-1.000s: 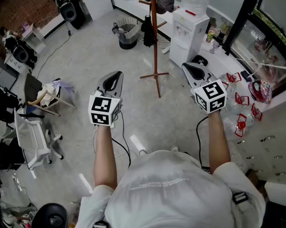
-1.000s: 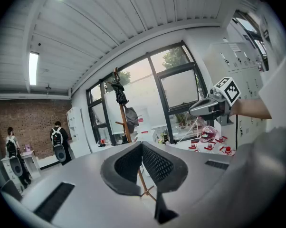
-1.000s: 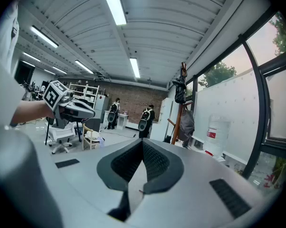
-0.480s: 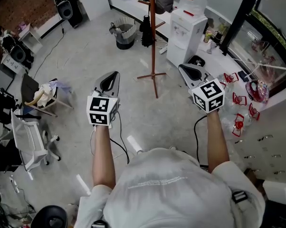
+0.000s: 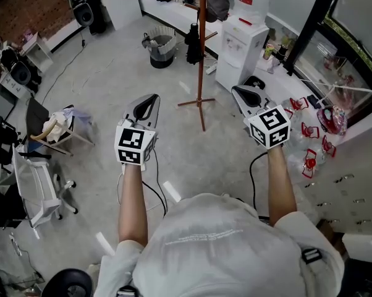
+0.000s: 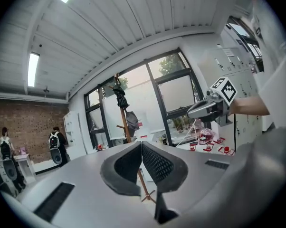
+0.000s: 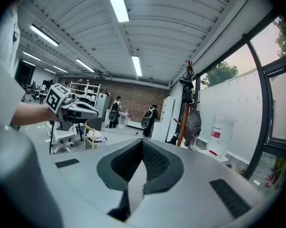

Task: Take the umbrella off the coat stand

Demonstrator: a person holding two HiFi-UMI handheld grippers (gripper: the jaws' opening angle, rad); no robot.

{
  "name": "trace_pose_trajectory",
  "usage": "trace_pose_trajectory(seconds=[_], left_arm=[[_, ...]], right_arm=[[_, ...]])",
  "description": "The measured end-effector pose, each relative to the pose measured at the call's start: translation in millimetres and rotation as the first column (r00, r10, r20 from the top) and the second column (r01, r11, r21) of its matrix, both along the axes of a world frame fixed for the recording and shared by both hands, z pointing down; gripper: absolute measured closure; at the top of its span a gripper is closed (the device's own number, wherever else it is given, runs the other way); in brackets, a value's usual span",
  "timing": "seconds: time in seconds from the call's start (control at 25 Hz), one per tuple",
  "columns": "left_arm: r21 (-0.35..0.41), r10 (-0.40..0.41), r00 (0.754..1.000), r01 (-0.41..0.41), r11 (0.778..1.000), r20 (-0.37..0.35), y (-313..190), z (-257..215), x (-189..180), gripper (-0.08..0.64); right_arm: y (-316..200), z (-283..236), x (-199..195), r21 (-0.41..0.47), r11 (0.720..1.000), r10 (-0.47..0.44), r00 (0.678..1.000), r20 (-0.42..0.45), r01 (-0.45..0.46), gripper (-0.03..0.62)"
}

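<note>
A wooden coat stand [image 5: 201, 60] rises from the floor ahead of me. A folded black umbrella [image 5: 193, 42] hangs on its left side and a dark bag [image 5: 218, 4] on its right. My left gripper [image 5: 151, 98] and right gripper [image 5: 237, 91] are held out level, short of the stand's base, one on each side. Both are shut with nothing in them. In the left gripper view the stand [image 6: 126, 127] shows just above the closed left gripper [image 6: 141, 144]. In the right gripper view the stand [image 7: 183, 122] lies to the right of the closed right gripper [image 7: 143, 142].
A white water dispenser [image 5: 241, 45] stands right of the stand and a waste bin [image 5: 161, 47] left of it. A chair with clothes [image 5: 59, 124], a white office chair [image 5: 41, 184] and speakers [image 5: 84, 11] line the left. A counter with red items [image 5: 312, 144] runs on the right.
The person and both grippers have come a little nearer to the coat stand. Both pairs of jaws have stayed shut and empty.
</note>
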State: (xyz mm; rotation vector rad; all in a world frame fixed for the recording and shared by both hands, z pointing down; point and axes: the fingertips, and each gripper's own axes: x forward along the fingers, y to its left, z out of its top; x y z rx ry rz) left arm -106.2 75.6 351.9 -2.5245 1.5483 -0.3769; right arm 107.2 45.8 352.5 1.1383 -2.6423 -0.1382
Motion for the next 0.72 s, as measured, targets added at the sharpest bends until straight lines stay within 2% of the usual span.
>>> trace_pose_trajectory(seconds=[0.08,0.12,0.2,0.24,0.72], left_arm=[[-0.005,0.008,1.0,-0.009,1.0,-0.013,-1,1,-8,0.54],[-0.011,0.018,0.999,-0.018,1.0,-0.027,-2,1,-11,0.511],[-0.027,0.034,0.998,-0.036,0.999,-0.056,-3,2,-16,0.363],[-0.029,0.037,0.997,-0.039,0.999,-0.064,-3,2,-18,0.348],[-0.07,0.033,0.999,-0.035,0.997,-0.035,9,24,-55,0.324]], right_arm=[[3,1,-6,-0.002,1.0,0.011,1.0,-0.002,-0.011,0.568],[5,1,-9,-0.002,1.0,0.016,1.0,0.001,-0.016,0.568],[8,0,-14,-0.002,1.0,0.024,1.0,0.014,-0.024,0.568],[10,0,-16,-0.004,1.0,0.028,0.999,0.021,-0.028,0.568],[27,9,-41,-0.045,0.997,0.072,0.993,0.096,-0.067,0.569]])
